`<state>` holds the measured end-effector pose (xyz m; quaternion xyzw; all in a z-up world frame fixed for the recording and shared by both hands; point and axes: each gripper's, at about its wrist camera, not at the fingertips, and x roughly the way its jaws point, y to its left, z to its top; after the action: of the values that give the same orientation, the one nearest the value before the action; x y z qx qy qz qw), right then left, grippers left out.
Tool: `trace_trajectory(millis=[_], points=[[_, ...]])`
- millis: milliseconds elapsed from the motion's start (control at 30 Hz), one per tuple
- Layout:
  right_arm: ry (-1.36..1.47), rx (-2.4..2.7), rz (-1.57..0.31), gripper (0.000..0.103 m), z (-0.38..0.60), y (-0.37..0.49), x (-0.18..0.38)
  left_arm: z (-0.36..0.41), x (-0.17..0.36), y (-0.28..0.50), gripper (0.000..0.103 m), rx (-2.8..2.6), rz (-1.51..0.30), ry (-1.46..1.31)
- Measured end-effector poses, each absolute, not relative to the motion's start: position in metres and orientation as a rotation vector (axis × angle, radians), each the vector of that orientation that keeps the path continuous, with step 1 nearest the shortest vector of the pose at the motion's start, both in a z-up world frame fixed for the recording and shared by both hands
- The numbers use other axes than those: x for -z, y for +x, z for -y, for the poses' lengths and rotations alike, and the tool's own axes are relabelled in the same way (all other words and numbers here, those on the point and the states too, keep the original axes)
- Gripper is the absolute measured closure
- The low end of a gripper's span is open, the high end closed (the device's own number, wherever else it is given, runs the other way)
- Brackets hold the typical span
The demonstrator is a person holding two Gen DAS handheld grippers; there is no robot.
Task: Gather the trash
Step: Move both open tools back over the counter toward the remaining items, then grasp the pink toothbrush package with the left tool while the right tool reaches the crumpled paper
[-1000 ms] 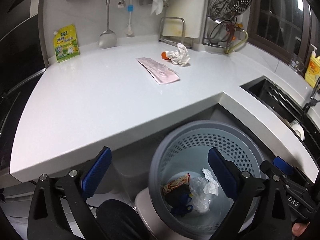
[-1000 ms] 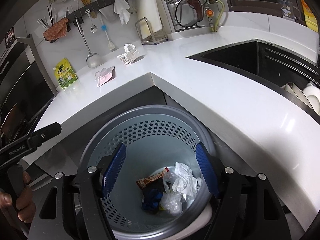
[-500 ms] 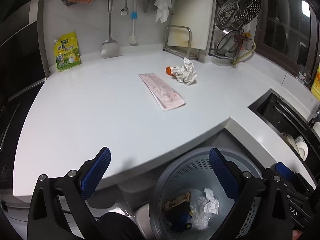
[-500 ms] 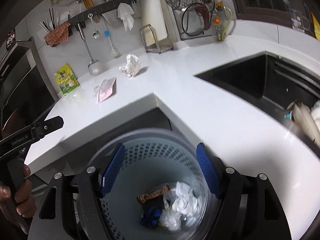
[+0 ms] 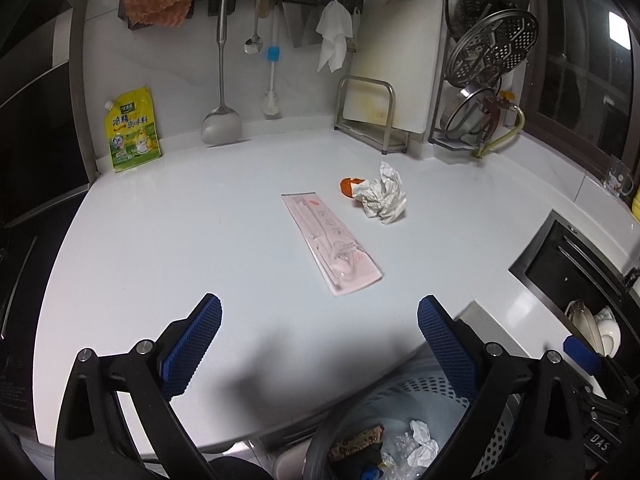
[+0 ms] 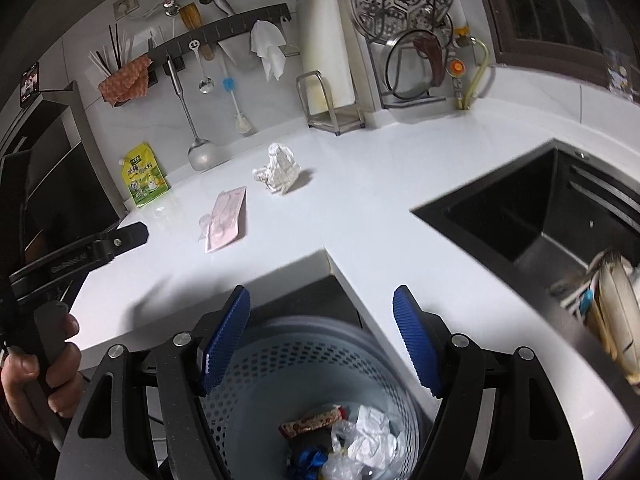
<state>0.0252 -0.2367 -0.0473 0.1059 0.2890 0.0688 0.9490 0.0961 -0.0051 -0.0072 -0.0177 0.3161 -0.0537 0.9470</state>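
A flat pink wrapper (image 5: 331, 242) lies on the white counter (image 5: 180, 240), with a crumpled white paper (image 5: 383, 199) and an orange scrap (image 5: 347, 186) behind it. All but the scrap show in the right wrist view: wrapper (image 6: 227, 218), paper (image 6: 279, 169). A grey perforated bin (image 6: 312, 376) below the counter corner holds wrappers and crumpled paper. My left gripper (image 5: 318, 346) is open and empty above the counter's front edge. My right gripper (image 6: 321, 340) is open and empty above the bin.
A black sink (image 6: 532, 216) with dishes is at the right. A yellow pouch (image 5: 132, 130), hanging utensils (image 5: 222, 80), a cutting board rack (image 5: 372, 116) and a lid rack (image 5: 486, 72) line the back wall. The left gripper's body (image 6: 76, 256) is at left in the right wrist view.
Both grippers have risen from over the bin and moved toward the counter. The left one is now over the counter edge, nearer the pink wrapper. Both stayed open.
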Motion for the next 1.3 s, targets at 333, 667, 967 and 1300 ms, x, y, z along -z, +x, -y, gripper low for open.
trace_trajectory(millis=[333, 667, 967, 1300], points=[[0.174, -0.131, -0.569, 0.032, 0.24, 0.059, 0.029, 0.016, 0.016, 0.145, 0.006, 0.102, -0.702, -0.064], [0.183, -0.148, -0.565, 0.032, 0.244, 0.086, 0.026, 0.03, 0.041, 0.21, 0.006, 0.065, -0.84, -0.086], [0.207, -0.144, -0.57, 0.032, 0.248, 0.108, 0.031, 0.038, 0.058, 0.243, 0.008, 0.018, -0.916, -0.067], [0.201, -0.167, -0.581, 0.032, 0.235, 0.149, 0.029, 0.031, 0.06, 0.251, 0.047, 0.062, -0.91, -0.078]])
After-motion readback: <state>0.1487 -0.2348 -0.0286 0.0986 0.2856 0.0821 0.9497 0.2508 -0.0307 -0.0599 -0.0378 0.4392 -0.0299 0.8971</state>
